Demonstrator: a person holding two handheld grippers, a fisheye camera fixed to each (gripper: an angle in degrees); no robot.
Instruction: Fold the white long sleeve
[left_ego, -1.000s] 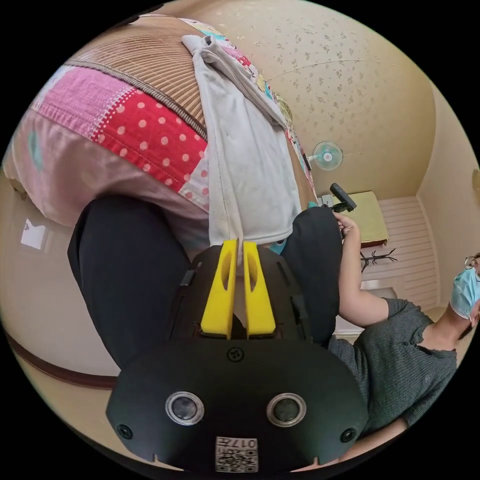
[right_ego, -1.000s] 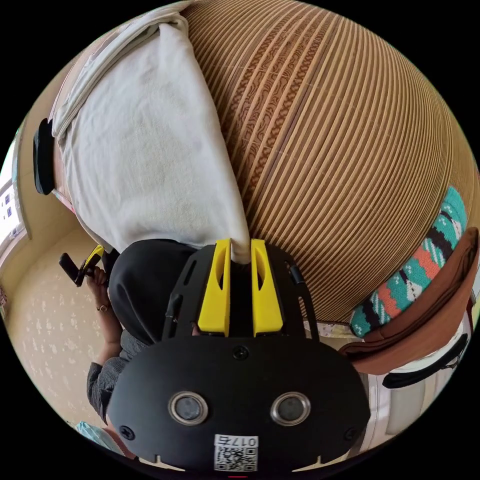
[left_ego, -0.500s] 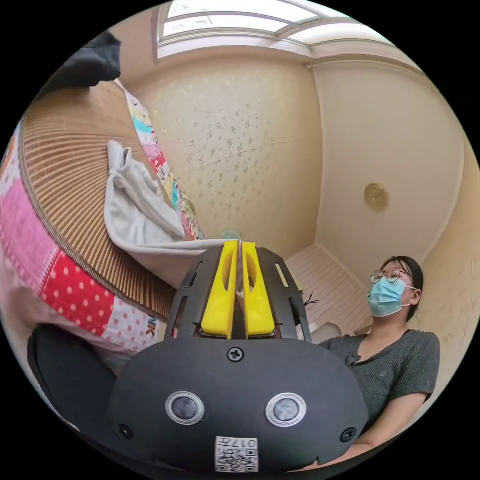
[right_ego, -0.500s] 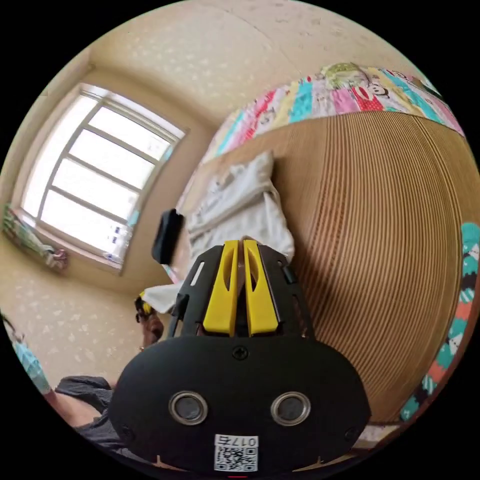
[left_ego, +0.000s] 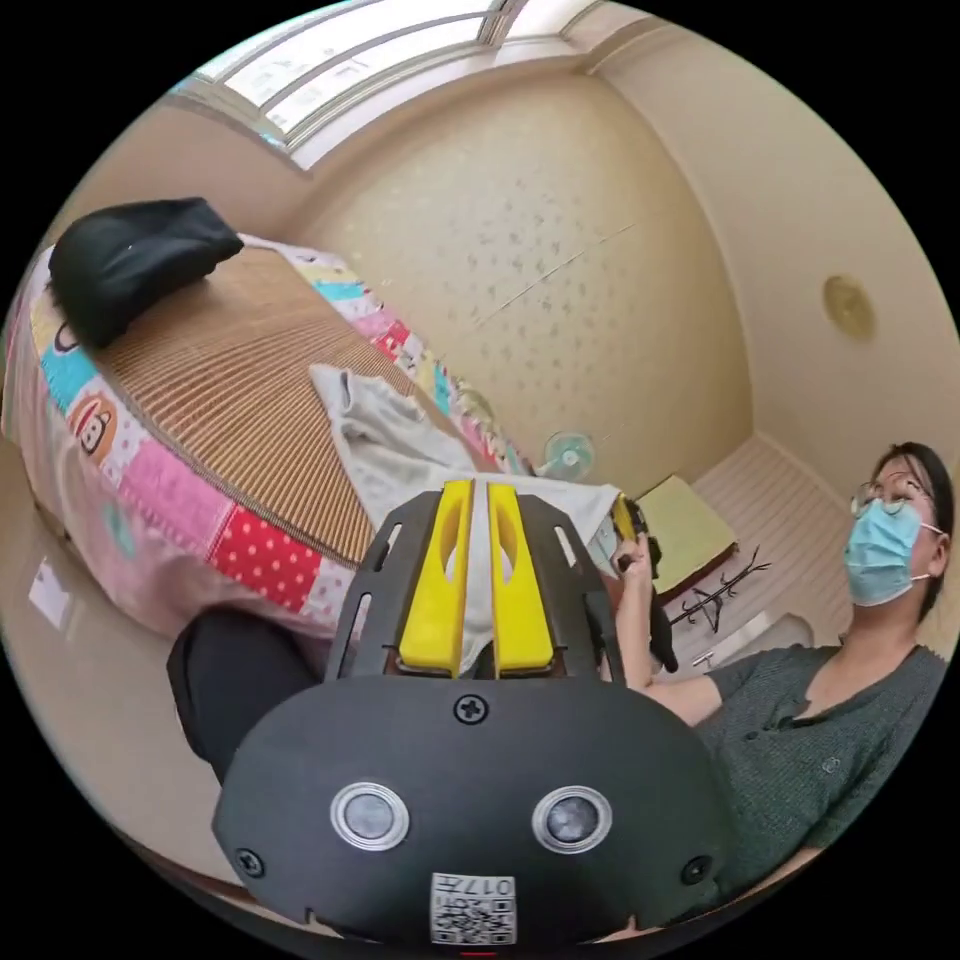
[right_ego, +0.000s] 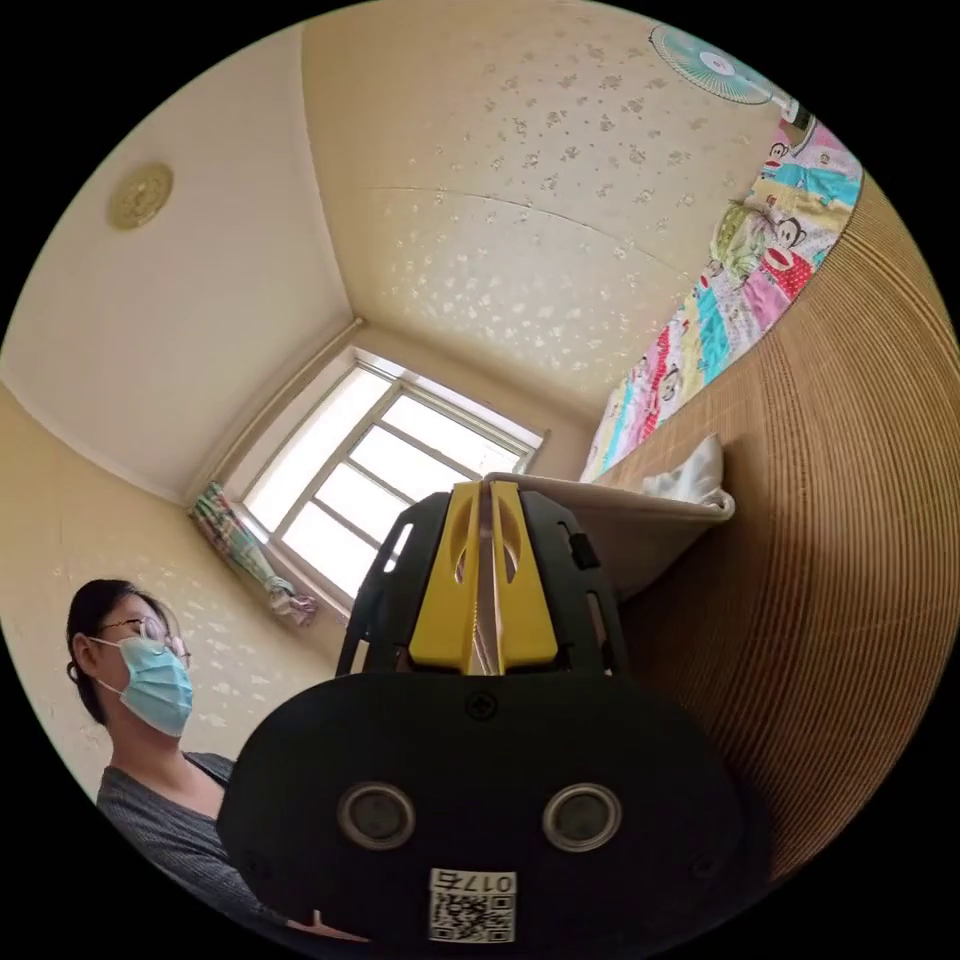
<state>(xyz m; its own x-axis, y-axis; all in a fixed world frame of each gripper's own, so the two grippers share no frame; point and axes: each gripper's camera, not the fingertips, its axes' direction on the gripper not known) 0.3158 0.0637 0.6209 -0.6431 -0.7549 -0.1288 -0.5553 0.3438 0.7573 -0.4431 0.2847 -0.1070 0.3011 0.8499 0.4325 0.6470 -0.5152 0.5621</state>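
The white shirt (left_ego: 385, 450) looks soft, thin and light, so it will bend and sag. The best place to hold it is by the hem corners. The left hand-held gripper (left_ego: 479, 500) has its jaws together on one edge of the shirt. The right hand-held gripper (right_ego: 487, 497) is clamped on the other edge. The far part of the shirt lies on the mat (left_ego: 230, 390) on the bed. The near edge stretches from the mat to both grippers, lifted off the bed.
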